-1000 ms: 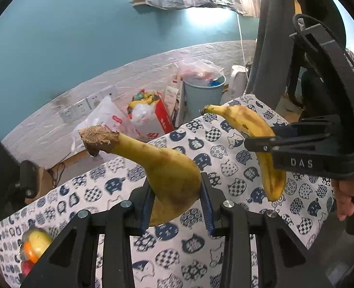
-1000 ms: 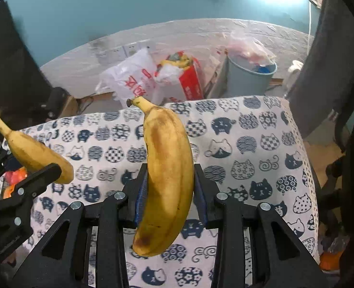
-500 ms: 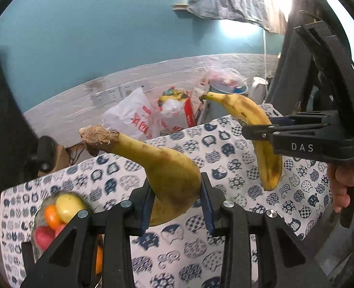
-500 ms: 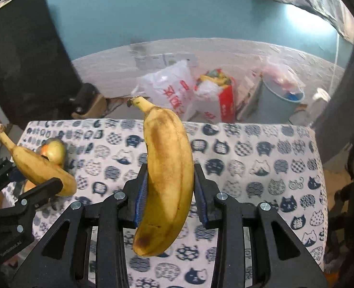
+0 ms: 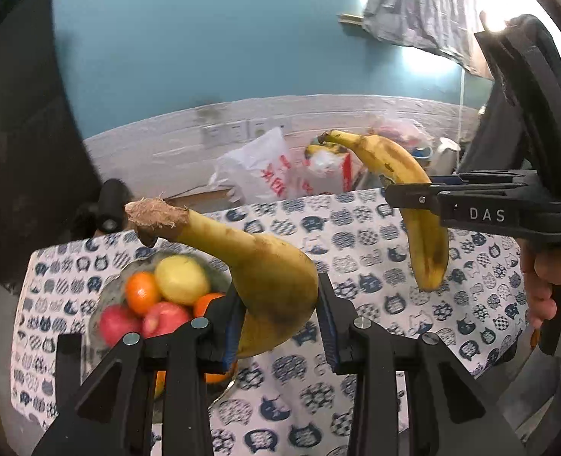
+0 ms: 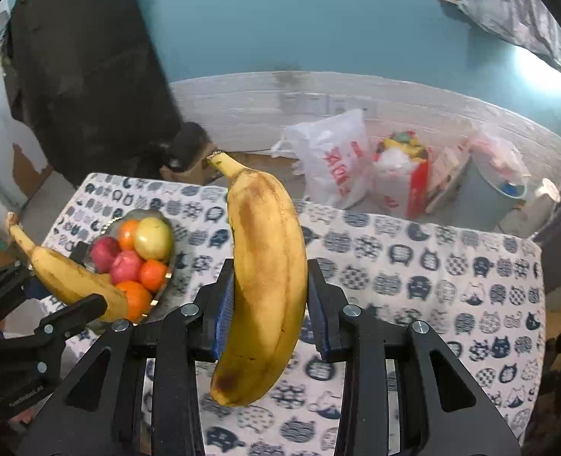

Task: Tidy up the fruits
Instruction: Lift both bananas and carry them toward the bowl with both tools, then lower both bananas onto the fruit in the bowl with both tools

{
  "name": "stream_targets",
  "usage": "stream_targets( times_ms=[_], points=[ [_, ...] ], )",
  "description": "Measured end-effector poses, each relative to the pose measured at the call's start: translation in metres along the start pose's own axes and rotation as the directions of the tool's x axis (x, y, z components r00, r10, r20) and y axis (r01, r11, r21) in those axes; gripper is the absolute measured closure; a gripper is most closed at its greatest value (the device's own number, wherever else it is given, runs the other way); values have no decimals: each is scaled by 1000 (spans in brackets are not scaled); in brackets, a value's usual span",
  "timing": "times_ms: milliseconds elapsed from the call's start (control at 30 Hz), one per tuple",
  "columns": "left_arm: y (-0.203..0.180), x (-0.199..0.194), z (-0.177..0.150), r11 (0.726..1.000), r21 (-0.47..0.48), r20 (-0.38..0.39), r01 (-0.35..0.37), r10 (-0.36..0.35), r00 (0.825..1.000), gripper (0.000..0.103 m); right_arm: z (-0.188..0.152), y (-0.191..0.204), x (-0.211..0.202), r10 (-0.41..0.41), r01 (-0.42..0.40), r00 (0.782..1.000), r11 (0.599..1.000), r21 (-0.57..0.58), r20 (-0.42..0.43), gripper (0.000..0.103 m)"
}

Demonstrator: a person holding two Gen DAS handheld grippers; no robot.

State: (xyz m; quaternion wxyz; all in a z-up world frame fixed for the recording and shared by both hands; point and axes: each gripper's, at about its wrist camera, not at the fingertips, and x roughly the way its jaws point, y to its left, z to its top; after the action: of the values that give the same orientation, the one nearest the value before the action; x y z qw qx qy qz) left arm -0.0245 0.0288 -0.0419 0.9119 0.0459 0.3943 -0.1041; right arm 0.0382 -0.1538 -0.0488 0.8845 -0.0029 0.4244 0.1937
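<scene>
Both views have swung across the cat-print surface since a second ago, bringing a glass bowl of fruit into sight that was barely visible before.

Left wrist view: your left hand-held gripper [image 5: 280, 317] is clenched on a stubby banana [image 5: 265, 269], its frayed stem pointing up and left. The fruit bowl [image 5: 107, 296] sits just beyond and left of the fingers, holding apples and oranges. Your right hand-held gripper [image 5: 413, 193] holds a second banana [image 5: 405, 197] well to the right. Lower the stubby banana across the bowl's near rim, not onto the piled fruit's peak, so nothing rolls out.

Right wrist view: the right hand-held gripper [image 6: 267, 319] is clamped around the long banana [image 6: 269, 277], which hangs above bare cloth [image 6: 451, 288], with the bowl [image 6: 168, 266] off to the left. Let the left side place first, then bring this one over, keeping the two tools from colliding
</scene>
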Motion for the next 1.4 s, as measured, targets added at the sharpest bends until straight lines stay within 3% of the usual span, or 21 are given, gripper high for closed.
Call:
stream_targets(
  times_ms=[567, 833, 1400],
  points=[
    [87, 0, -34, 984, -170, -59, -58, 49, 997, 67, 19, 105, 58, 110, -118, 991, 987, -110, -76, 70],
    [111, 10, -45, 971, -233, -111, -55, 30, 993, 67, 14, 136, 89, 144, -161, 981, 979, -128, -134, 70],
    [147, 61, -50, 931, -364, -209, 2, -84, 974, 67, 16, 174, 152, 204, -247, 951, 954, -169, -234, 69]
  ],
)
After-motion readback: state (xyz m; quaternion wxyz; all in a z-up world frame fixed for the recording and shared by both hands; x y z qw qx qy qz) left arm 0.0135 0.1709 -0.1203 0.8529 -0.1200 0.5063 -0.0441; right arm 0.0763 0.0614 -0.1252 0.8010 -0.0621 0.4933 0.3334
